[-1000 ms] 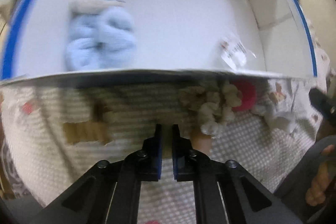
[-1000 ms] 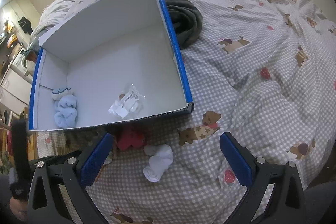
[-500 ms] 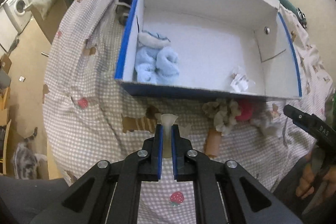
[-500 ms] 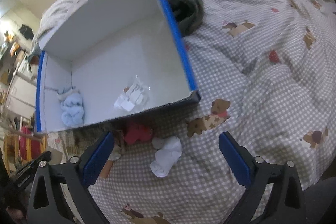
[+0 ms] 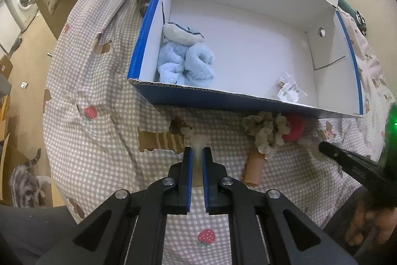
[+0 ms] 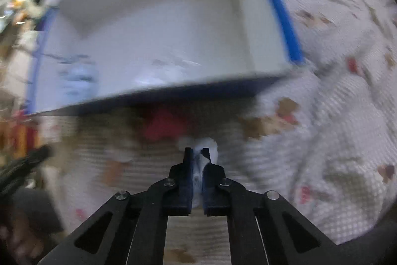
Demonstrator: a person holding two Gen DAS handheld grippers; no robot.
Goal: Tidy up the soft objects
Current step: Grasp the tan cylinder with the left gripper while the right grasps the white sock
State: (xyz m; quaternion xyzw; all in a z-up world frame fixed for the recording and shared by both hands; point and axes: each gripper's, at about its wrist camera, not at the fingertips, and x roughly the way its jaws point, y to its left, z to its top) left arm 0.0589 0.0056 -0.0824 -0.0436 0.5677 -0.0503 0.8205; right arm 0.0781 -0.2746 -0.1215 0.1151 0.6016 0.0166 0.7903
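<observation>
- Left wrist view: the left gripper [image 5: 196, 153], low centre, is clamped narrow on a pale cloth item [image 5: 197, 143] above the checked bedspread [image 5: 104, 81].
- Upper centre, the blue-edged box [image 5: 223, 98] already holds a light blue plush [image 5: 184, 60] and a small plastic packet [image 5: 287, 90].
- Below its front wall, a beige frilly item [image 5: 266, 134] and a red one [image 5: 295, 126] remain outside.
- Right wrist view, blurred: the right gripper [image 6: 197, 153] pinches a white sock [image 6: 206, 145].
- Judged: sorting is partly done.

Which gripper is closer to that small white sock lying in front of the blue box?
Right. The right gripper is shut on the small white sock; the left gripper is off to its left, pinching pale cloth.
</observation>
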